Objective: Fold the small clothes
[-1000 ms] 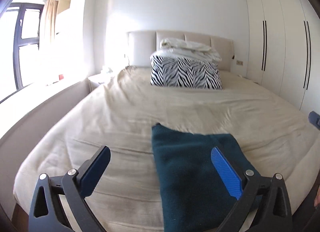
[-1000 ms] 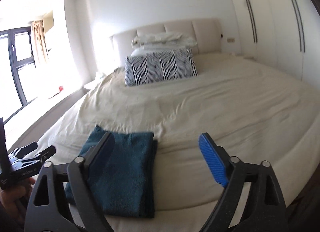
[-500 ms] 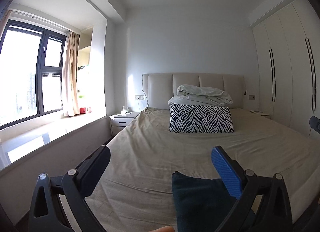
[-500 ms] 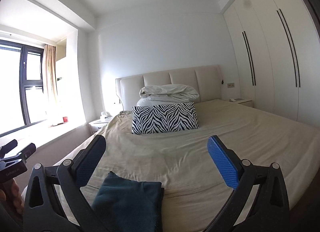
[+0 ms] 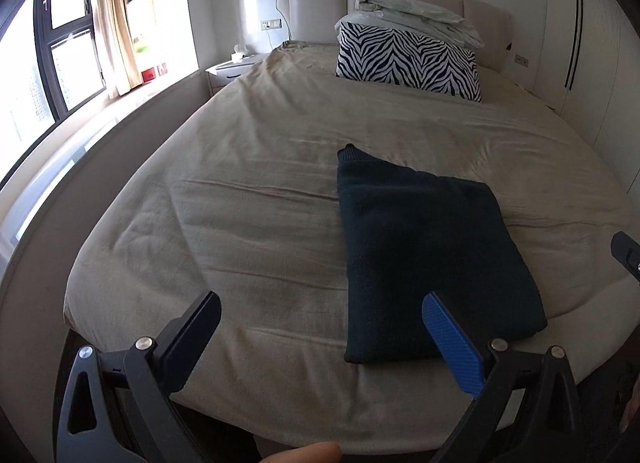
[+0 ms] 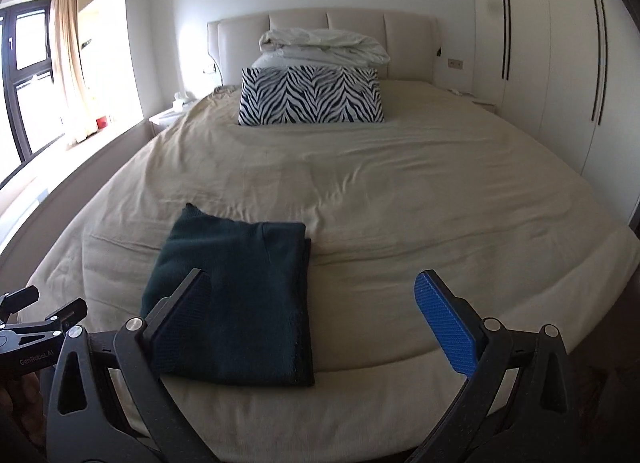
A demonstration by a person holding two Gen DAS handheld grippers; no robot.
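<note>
Here my left gripper hangs over the foot of the bed, its fingers spread wide with nothing between them. My right gripper is the same, spread and empty, held above the bed's near edge.

The cloth, dark teal and knitted, lies folded into a neat rectangle on the beige cover, close to the foot edge. In the left view it sits just behind the blue finger; in the right view the dark finger overlaps its near left corner, though I cannot tell whether it touches. One far corner of the cloth sticks up in a small point.

Well away, near the headboard, a zebra pillow stands upright with a bundled white duvet behind it. A wardrobe lines the right wall, and a window with a curtain is on the left.
</note>
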